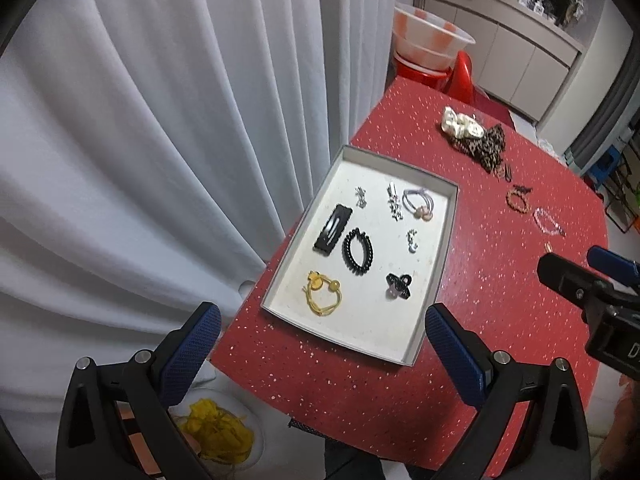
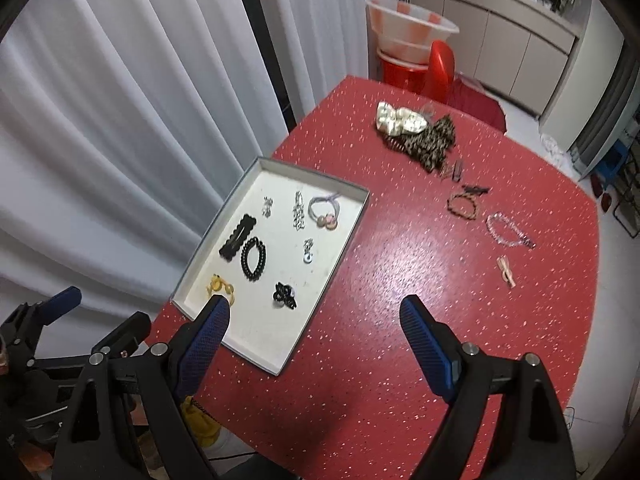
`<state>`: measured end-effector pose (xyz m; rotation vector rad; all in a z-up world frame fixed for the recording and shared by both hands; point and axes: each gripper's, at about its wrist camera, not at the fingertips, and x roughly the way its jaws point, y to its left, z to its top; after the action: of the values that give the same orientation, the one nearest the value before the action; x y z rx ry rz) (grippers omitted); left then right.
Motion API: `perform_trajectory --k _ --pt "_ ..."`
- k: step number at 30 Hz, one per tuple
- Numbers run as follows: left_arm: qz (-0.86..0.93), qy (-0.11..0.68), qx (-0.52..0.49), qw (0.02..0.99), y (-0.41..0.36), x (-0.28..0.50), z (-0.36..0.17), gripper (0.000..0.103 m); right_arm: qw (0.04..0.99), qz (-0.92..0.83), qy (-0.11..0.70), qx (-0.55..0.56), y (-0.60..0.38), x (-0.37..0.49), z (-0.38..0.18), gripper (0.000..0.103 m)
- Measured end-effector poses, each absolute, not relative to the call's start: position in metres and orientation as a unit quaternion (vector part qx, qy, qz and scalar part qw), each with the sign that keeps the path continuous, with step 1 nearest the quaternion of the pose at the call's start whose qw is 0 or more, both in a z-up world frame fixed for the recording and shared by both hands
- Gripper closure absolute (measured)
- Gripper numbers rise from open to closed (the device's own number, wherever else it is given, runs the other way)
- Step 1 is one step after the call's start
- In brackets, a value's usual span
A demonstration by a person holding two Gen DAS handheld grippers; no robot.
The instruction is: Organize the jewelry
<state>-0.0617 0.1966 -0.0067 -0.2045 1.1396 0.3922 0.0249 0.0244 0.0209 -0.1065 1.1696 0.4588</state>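
A shallow grey tray (image 1: 436,280) (image 2: 344,236) lies on the red table (image 1: 500,300) (image 2: 400,280). In it lie a black snap clip (image 1: 333,229), a black spiral tie (image 1: 357,251), a yellow tie (image 1: 323,293), a black claw clip (image 1: 399,286), a grey tie (image 1: 418,202) and silver pieces. On the table to the right lie a cream scrunchie (image 2: 400,119), a leopard scrunchie (image 2: 434,144), a brown bead bracelet (image 2: 463,205), a clear bead bracelet (image 2: 506,230) and a pink clip (image 2: 506,271). My left gripper (image 1: 322,330) is open and empty above the tray's near end. My right gripper (image 2: 314,320) is open and empty above the table.
White curtains (image 1: 160,140) hang at the left of the table. A red chair (image 2: 440,68) and a white and orange basin (image 2: 408,28) stand beyond the far edge. A bowl with something yellow (image 1: 216,432) sits below the table's near corner.
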Motion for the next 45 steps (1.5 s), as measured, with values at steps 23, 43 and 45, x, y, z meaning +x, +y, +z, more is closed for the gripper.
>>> perform_trajectory --k 23,43,45 --pt "0.208 0.515 -0.096 0.826 0.198 -0.066 0.011 0.001 0.821 0.22 0.525 -0.05 0.027 0.026 0.042 0.014" --pt "0.208 0.514 -0.096 0.827 0.197 -0.067 0.011 0.001 0.819 0.225 0.525 -0.051 0.03 0.024 0.043 0.014" --pt "0.208 0.514 -0.096 0.827 0.197 -0.067 0.011 0.001 0.819 0.225 0.525 -0.051 0.03 0.024 0.043 0.014"
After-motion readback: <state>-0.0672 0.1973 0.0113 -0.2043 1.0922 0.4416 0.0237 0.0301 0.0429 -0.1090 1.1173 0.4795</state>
